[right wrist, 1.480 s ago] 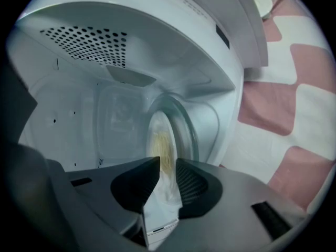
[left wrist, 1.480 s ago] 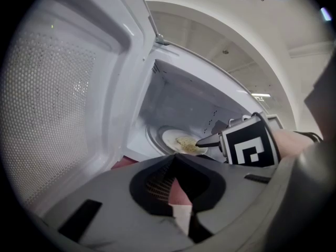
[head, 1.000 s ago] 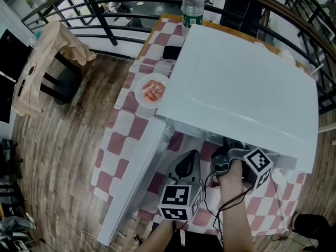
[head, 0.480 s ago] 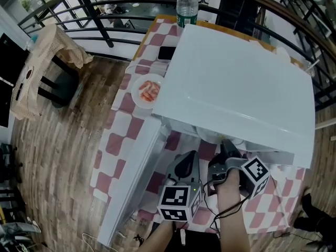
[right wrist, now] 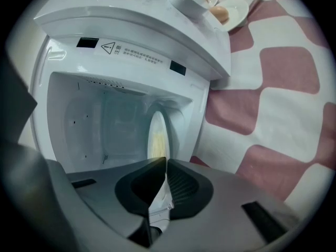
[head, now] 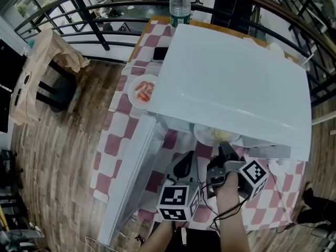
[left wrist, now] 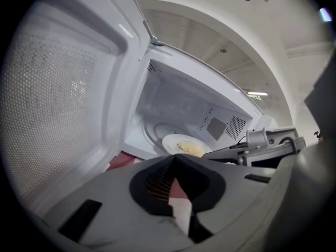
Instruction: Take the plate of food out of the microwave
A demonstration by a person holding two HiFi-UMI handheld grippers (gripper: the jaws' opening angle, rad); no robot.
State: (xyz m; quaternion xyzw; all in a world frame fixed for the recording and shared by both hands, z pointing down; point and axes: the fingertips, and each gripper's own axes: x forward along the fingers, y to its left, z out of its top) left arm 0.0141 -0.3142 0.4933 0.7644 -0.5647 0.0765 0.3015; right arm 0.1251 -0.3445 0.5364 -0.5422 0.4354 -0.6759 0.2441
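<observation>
The white microwave [head: 231,88] stands on the checked table with its door [head: 131,177] swung open to the left. A white plate of yellow food [head: 218,135] sticks out of the cavity's mouth. My right gripper [head: 224,147] is shut on the plate's near rim. In the right gripper view the plate [right wrist: 157,138] shows edge-on, running into the pinched jaws of the right gripper [right wrist: 163,164]. My left gripper [head: 191,154] hangs beside it, shut and empty. In the left gripper view the plate [left wrist: 184,147] lies just past the tips of the left gripper [left wrist: 175,157].
A second plate with red food [head: 140,92] sits on the table left of the microwave, a dark phone [head: 160,54] and a water bottle [head: 178,4] behind it. A chair draped with cloth [head: 44,72] stands on the wooden floor at left. A railing runs behind.
The right gripper has drawn back toward me with the plate, which now shows past the microwave's front edge. The left gripper has stayed where it was.
</observation>
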